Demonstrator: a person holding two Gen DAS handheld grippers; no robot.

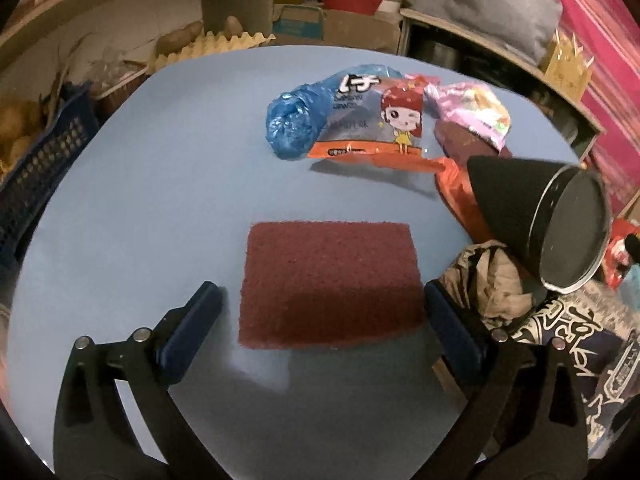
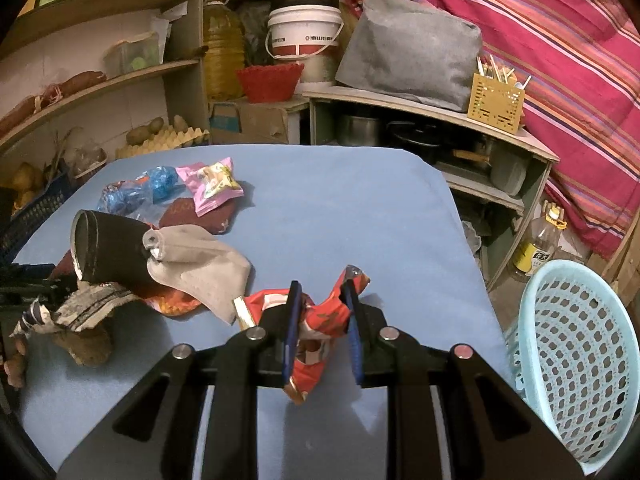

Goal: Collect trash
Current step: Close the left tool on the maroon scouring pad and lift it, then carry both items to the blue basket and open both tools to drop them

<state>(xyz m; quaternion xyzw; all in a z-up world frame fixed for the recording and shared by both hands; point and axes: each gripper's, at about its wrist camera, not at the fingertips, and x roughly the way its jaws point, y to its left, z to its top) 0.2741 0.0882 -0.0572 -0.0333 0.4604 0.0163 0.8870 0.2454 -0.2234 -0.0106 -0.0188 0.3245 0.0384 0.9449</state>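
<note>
In the left wrist view a maroon scouring pad (image 1: 328,280) lies flat on the blue table (image 1: 140,200). My left gripper (image 1: 320,294) stands open just above it, one finger on each side and neither pad pressing it. Beyond lie an orange and grey snack wrapper (image 1: 372,128), a blue plastic bag (image 1: 290,120) and a pink wrapper (image 1: 476,108). In the right wrist view my right gripper (image 2: 322,292) is shut on a crumpled red snack wrapper (image 2: 320,320), held over the table's near edge. The pink wrapper (image 2: 210,184) and the blue bag (image 2: 160,180) lie at the far left.
A pale blue perforated basket (image 2: 580,360) stands off the table's right edge. A black cone-shaped tube (image 1: 540,216) (image 2: 108,248) rests on a grey cloth (image 2: 196,268) and crumpled wrappers (image 1: 492,276). Cluttered shelves (image 2: 120,72) ring the table; a dark blue crate (image 1: 44,160) sits left.
</note>
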